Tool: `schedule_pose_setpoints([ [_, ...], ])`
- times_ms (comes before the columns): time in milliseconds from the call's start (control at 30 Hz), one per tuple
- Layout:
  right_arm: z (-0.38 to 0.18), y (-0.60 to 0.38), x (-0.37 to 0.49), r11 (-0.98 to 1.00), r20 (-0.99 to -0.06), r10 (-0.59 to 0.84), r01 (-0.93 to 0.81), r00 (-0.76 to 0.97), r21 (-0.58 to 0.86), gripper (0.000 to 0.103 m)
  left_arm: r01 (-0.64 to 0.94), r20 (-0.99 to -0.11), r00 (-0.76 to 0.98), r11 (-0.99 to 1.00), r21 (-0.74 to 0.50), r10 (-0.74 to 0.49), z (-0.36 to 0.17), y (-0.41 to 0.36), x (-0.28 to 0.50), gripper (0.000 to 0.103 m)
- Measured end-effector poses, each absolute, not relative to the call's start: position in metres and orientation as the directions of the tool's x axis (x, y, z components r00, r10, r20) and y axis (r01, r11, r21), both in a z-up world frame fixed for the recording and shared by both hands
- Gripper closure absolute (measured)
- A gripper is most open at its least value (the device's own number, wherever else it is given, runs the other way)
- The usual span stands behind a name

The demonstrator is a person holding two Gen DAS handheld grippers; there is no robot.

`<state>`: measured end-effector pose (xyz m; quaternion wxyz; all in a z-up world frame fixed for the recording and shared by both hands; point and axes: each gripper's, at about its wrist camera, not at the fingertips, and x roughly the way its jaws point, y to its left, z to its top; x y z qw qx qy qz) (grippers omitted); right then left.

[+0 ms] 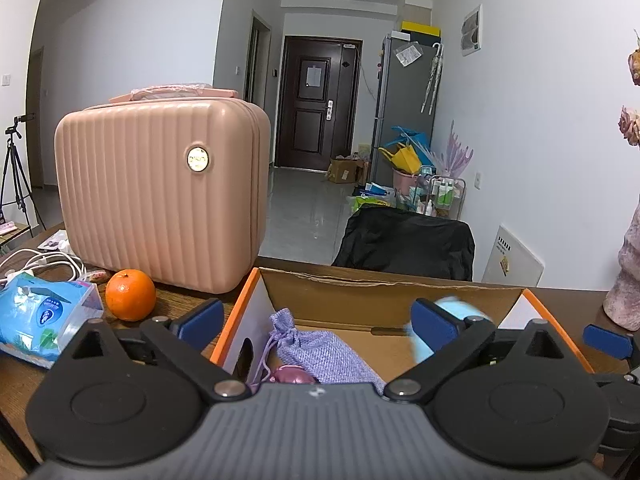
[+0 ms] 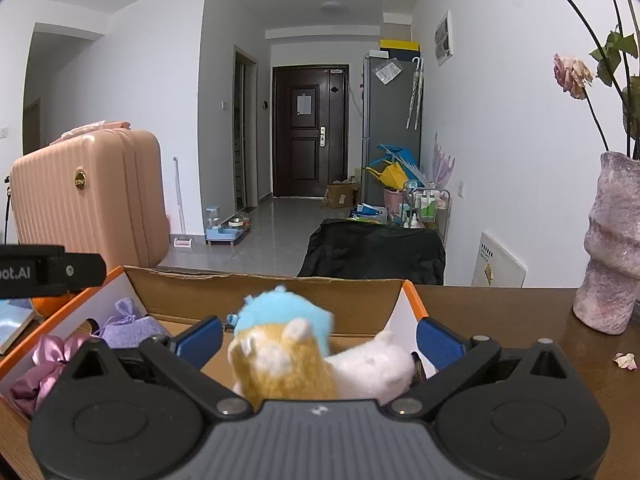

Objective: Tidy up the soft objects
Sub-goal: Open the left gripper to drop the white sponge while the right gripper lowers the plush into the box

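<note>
An open cardboard box (image 1: 360, 292) with orange-edged flaps sits on the wooden table. Inside lie a lilac drawstring pouch (image 1: 320, 348) and a pink satin scrunchie (image 1: 290, 376). My left gripper (image 1: 318, 320) hangs open over the box's left part, nothing touching its blue pads. In the right wrist view the box (image 2: 260, 284) holds the pouch (image 2: 132, 328) and the scrunchie (image 2: 48, 356). A plush toy (image 2: 288, 344), yellow and white with a light blue cap, is blurred between the wide-open jaws of my right gripper (image 2: 320, 342). Its blue cap (image 1: 452, 308) shows behind my left gripper's right finger.
A pink ribbed suitcase (image 1: 160, 192) stands left of the box, with an orange (image 1: 130, 294), a blue tissue pack (image 1: 40, 320) and white cables (image 1: 40, 264) before it. A mauve vase (image 2: 612, 240) of dried roses stands right. A black-draped chair (image 1: 404, 244) is behind the table.
</note>
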<state>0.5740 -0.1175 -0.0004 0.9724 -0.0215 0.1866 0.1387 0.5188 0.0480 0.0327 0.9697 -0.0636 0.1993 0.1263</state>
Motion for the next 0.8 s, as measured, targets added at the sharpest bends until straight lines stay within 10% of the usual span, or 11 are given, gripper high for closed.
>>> schedule_pose_setpoints([
  [800, 0.009, -0.14, 0.523, 0.957, -0.286, 0.275, -0.29, 0.918, -0.009, 0.0, -0.244, -0.319, 0.924, 0.967, -0.073, 0.209, 0.046, 0.053, 0.474, 0.0],
])
